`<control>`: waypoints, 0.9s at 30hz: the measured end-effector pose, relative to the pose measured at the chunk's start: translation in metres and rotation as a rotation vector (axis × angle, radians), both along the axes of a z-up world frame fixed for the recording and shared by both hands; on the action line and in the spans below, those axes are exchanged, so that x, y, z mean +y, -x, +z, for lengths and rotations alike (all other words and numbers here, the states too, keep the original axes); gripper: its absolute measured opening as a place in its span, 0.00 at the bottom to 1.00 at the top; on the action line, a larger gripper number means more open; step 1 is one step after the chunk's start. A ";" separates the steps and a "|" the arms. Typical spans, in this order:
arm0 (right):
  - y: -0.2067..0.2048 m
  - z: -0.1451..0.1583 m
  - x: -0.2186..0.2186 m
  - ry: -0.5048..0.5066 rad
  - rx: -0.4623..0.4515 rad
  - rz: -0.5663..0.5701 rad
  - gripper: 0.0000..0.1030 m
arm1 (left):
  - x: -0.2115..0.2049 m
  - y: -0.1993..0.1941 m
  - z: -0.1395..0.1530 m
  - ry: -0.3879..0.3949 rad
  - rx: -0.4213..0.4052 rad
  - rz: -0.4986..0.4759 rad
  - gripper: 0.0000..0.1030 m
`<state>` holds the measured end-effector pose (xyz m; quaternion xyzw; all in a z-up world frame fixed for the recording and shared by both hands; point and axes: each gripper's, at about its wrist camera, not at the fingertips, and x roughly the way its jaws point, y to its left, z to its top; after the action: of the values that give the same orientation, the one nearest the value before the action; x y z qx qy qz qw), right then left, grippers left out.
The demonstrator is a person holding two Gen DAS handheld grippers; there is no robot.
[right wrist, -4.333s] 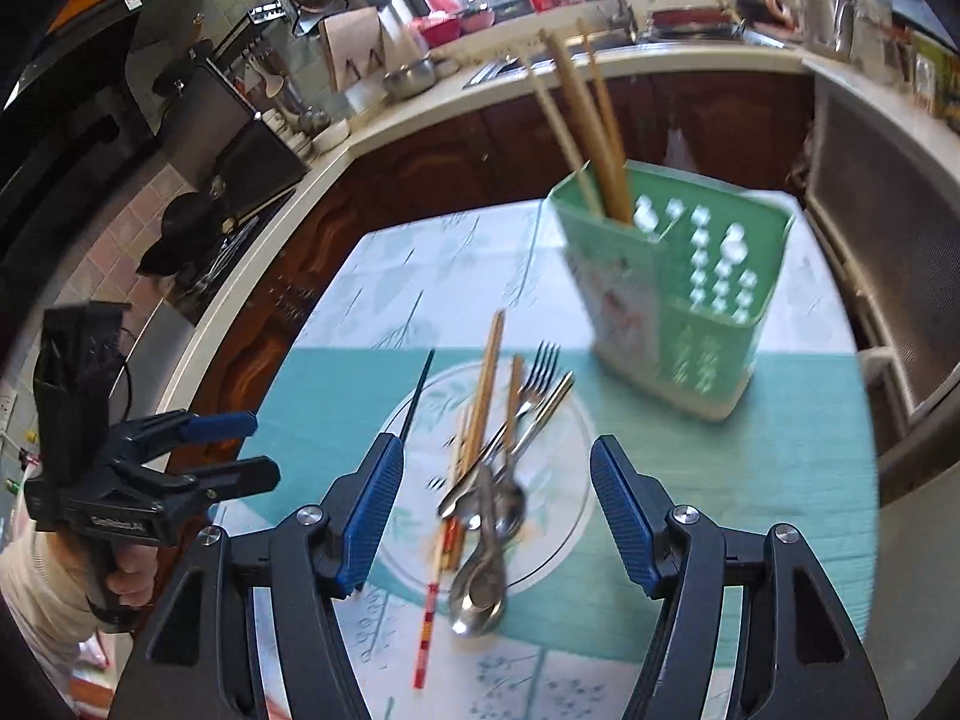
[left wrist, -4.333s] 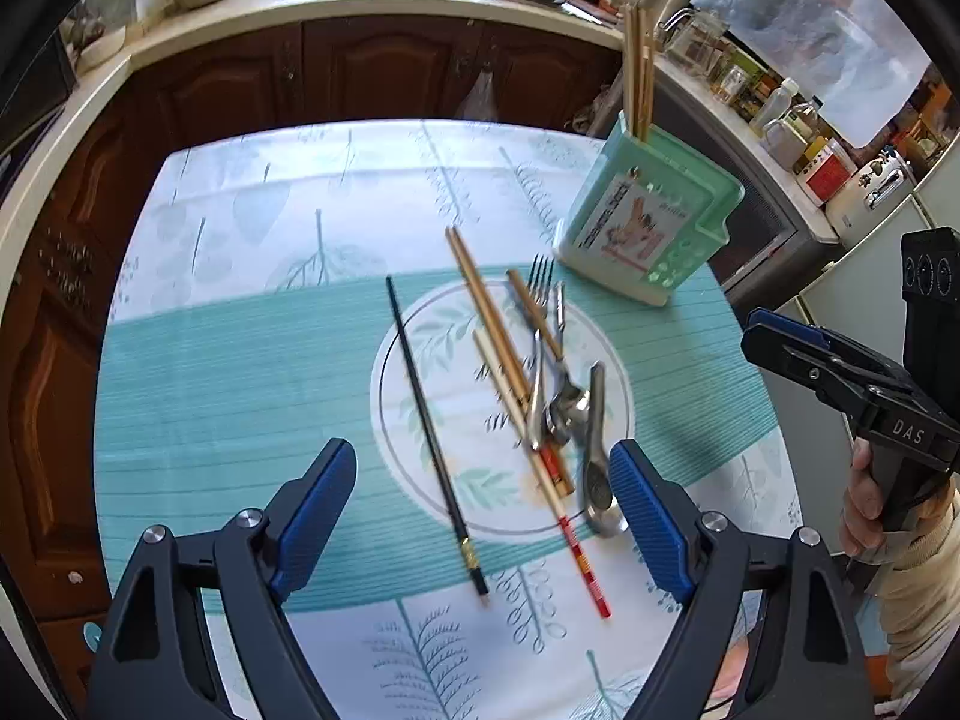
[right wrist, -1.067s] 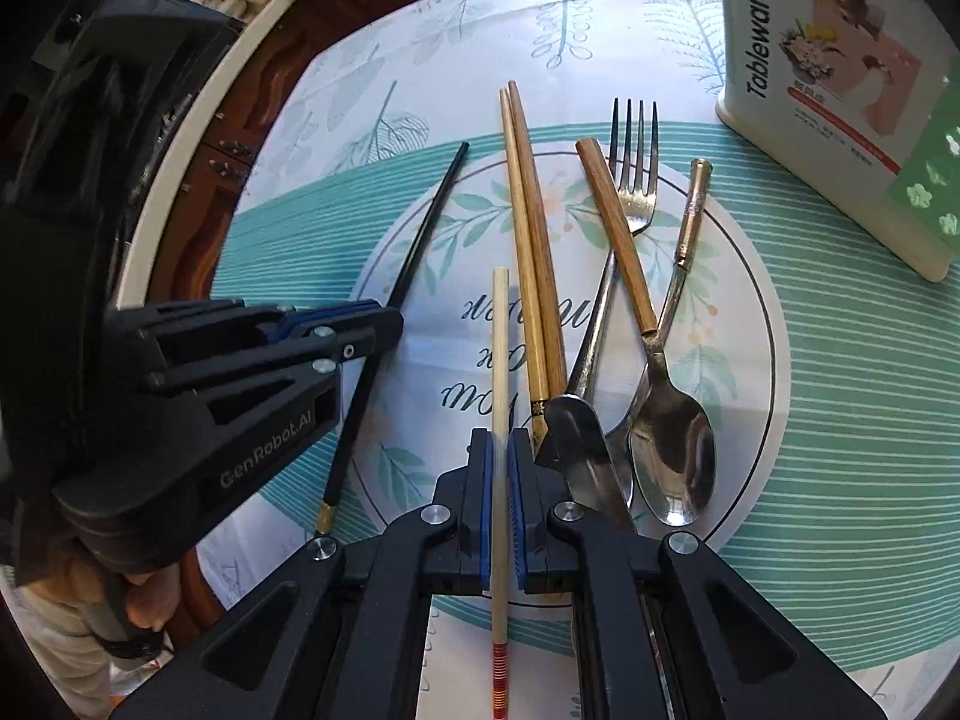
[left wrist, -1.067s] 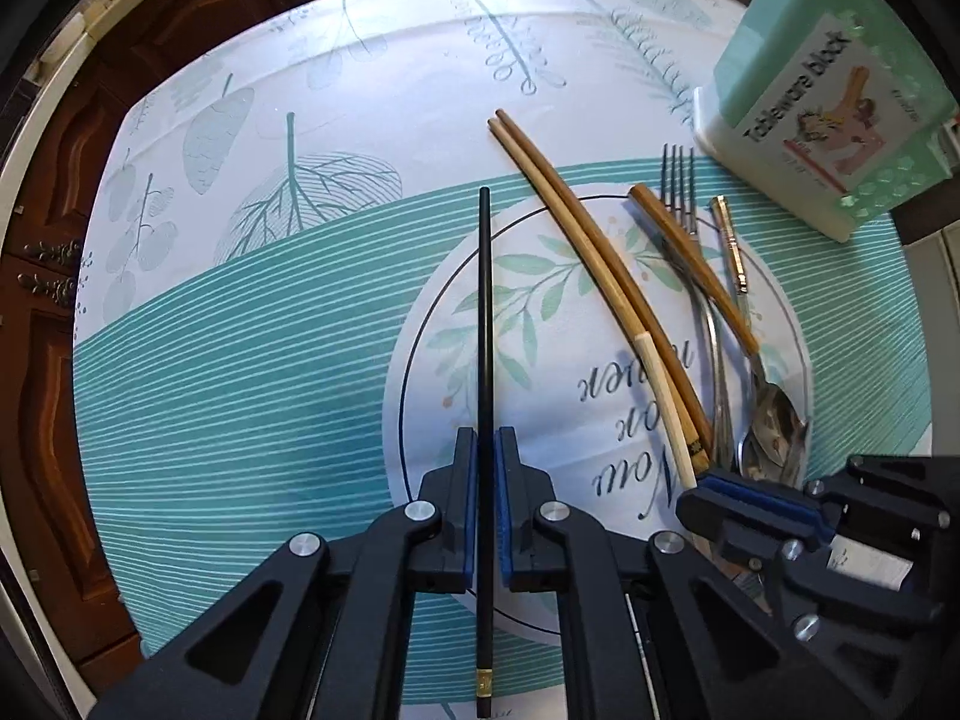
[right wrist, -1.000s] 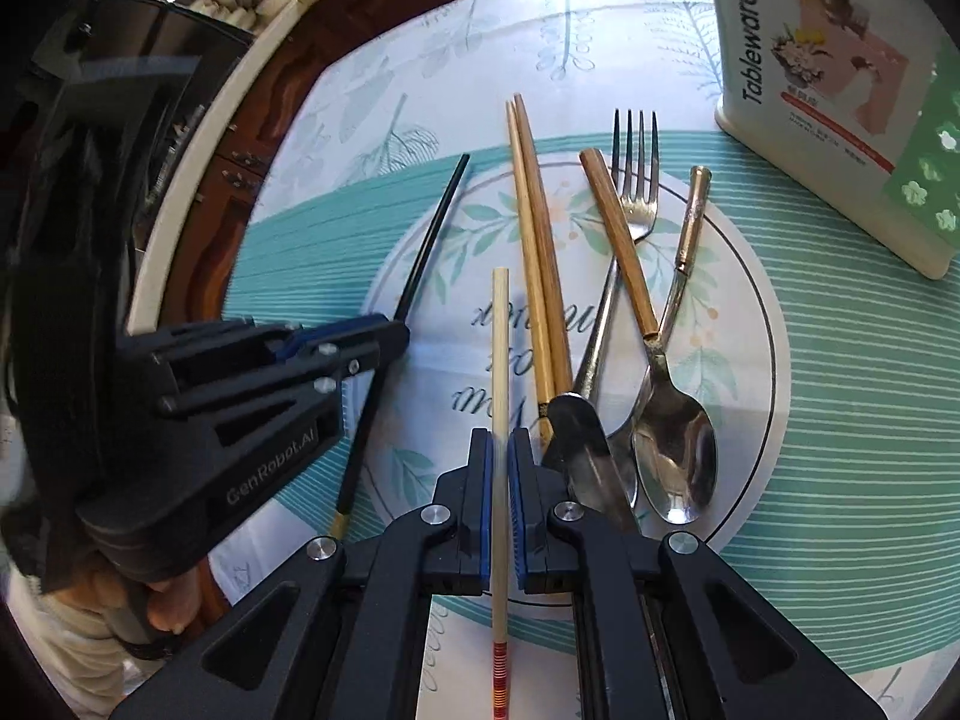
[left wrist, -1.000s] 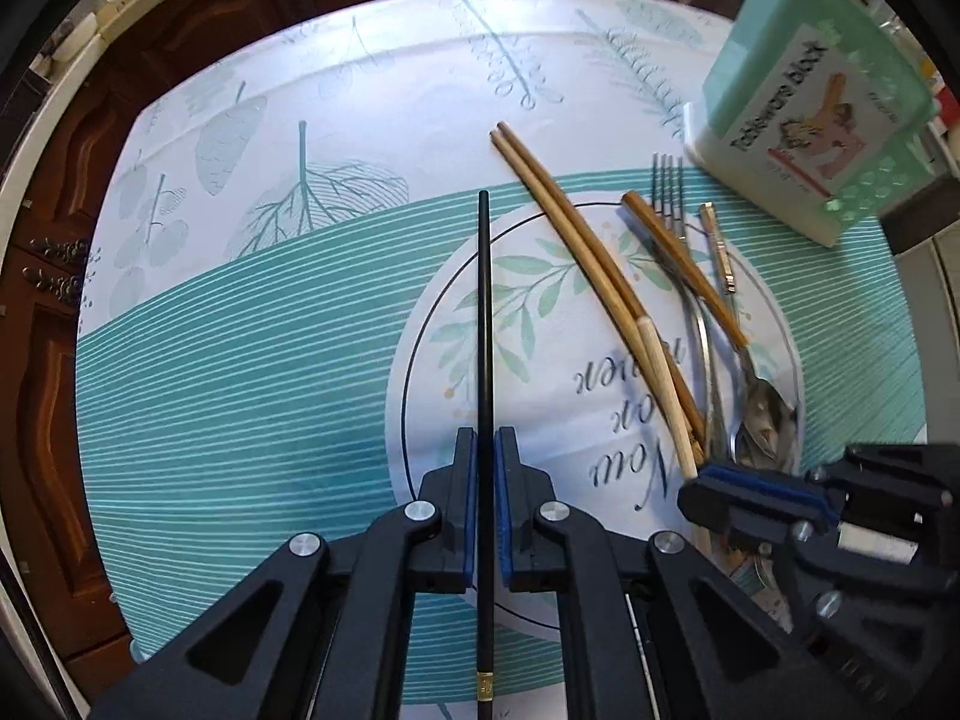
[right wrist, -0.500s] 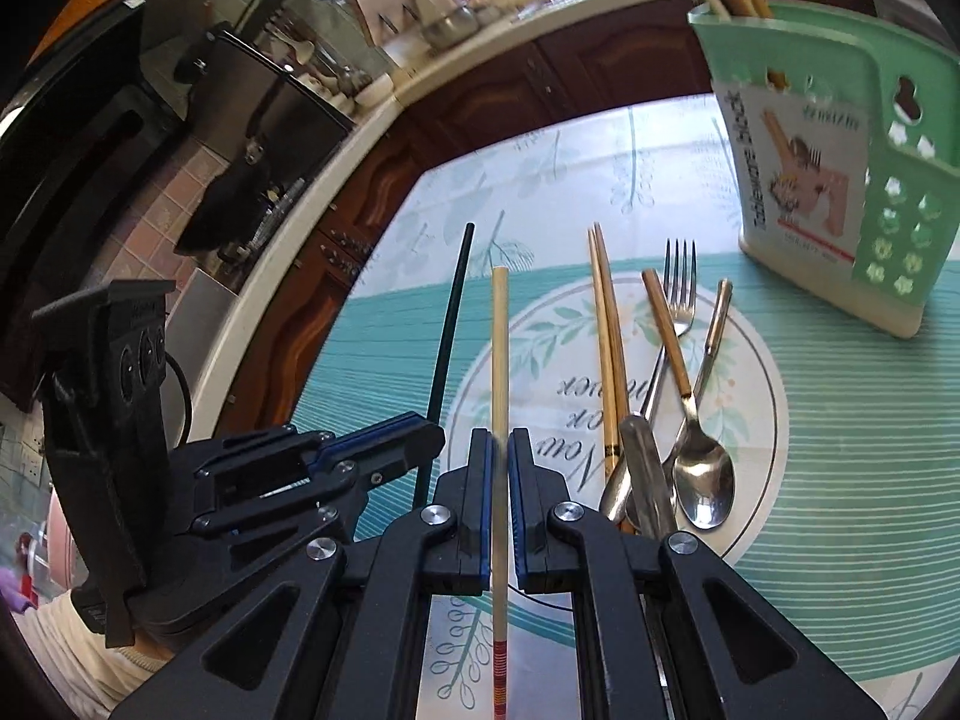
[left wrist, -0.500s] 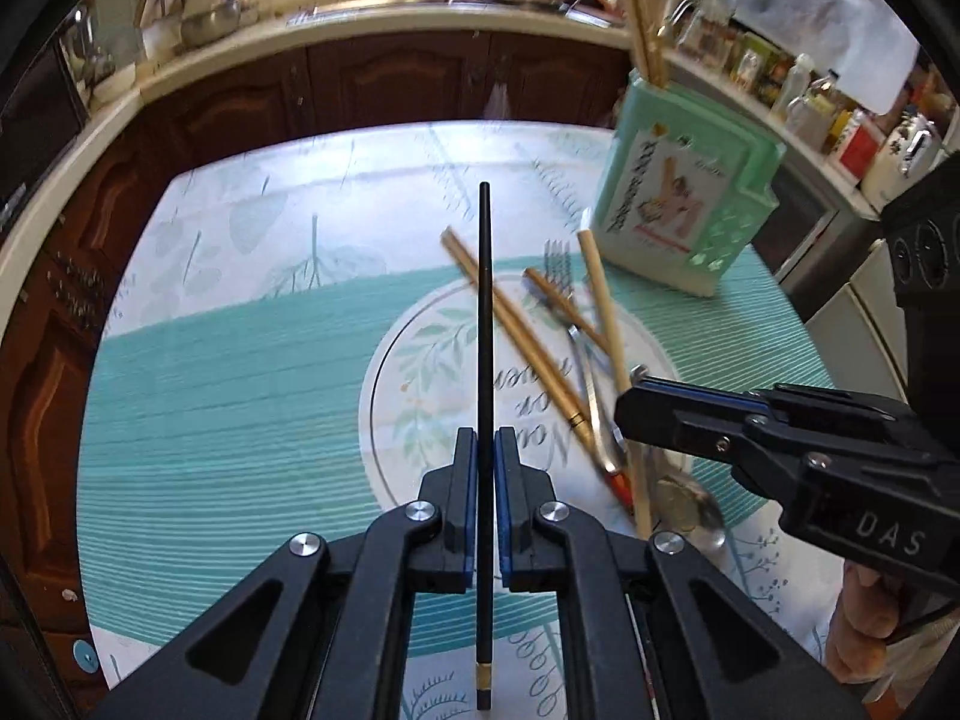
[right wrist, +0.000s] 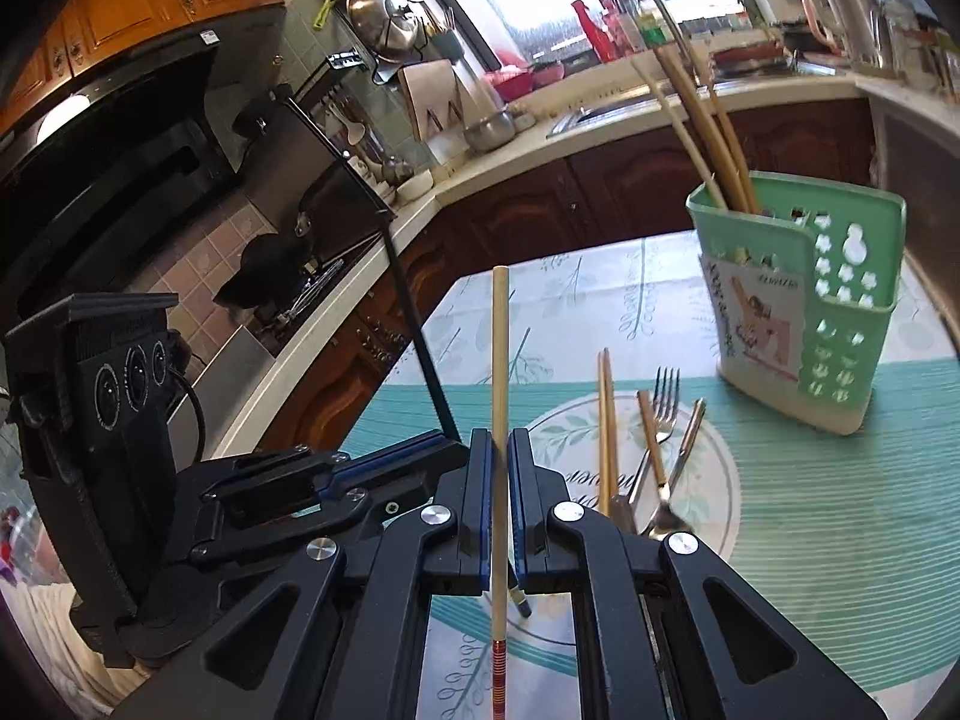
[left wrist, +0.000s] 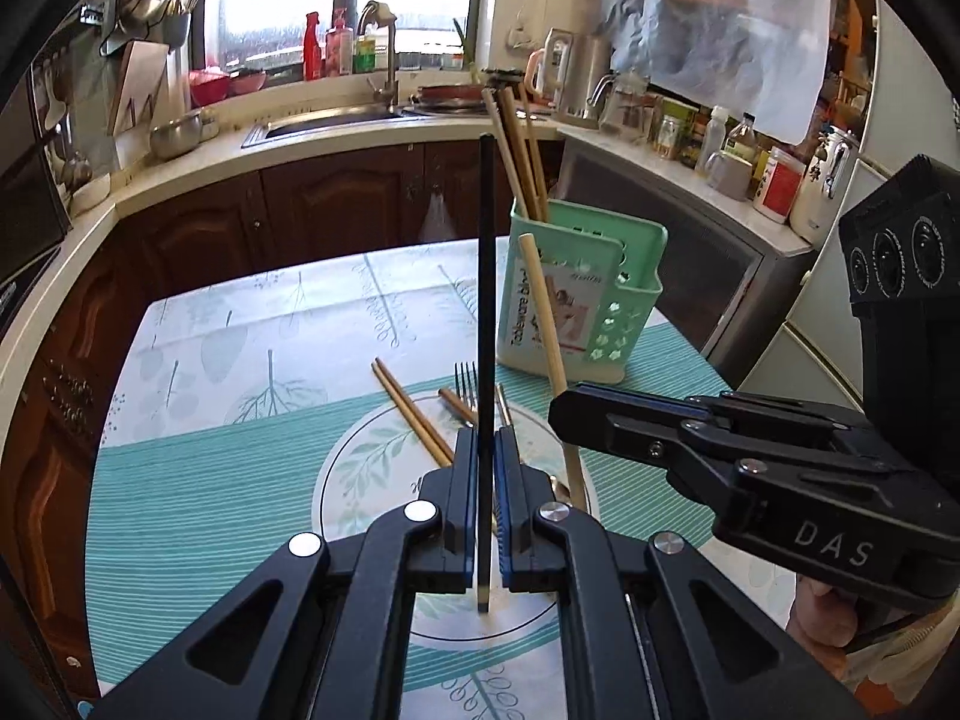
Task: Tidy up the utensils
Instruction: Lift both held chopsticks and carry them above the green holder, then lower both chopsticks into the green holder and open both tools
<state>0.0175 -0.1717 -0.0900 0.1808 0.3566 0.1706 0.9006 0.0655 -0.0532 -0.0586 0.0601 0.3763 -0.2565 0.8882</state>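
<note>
My left gripper (left wrist: 486, 450) is shut on a black chopstick (left wrist: 486, 276), held above the table and pointing up and forward. Beside it on the right, my right gripper (right wrist: 498, 456) is shut on a pale wooden chopstick (right wrist: 499, 348) with a red-banded end. In the left wrist view that pale chopstick (left wrist: 543, 318) crosses in front of the green utensil holder (left wrist: 585, 300), which has several wooden chopsticks standing in it. A pair of brown chopsticks (right wrist: 606, 420), a fork (right wrist: 660, 414) and a spoon (right wrist: 663, 519) lie on the round print of the tablecloth (right wrist: 840, 510).
The holder (right wrist: 798, 306) stands at the table's far right corner. Dark wooden cabinets and a counter with a sink (left wrist: 336, 120) run behind the table. A stove and hood (right wrist: 150, 150) are at the left. A hand (left wrist: 822, 618) grips the right tool.
Both grippers have lifted their chopsticks off the table and tilted up, so the counter and window now show. The right gripper now sits close beside the left.
</note>
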 end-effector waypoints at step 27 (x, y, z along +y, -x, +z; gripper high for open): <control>-0.066 0.195 -0.126 0.253 -0.514 -0.541 0.05 | -0.104 -0.116 0.153 0.121 -0.192 -0.036 0.03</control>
<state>0.0831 -0.2977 0.1055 0.1071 0.0770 -0.0783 0.9882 0.1810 -0.1577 0.0941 0.0375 0.2721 -0.2877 0.9175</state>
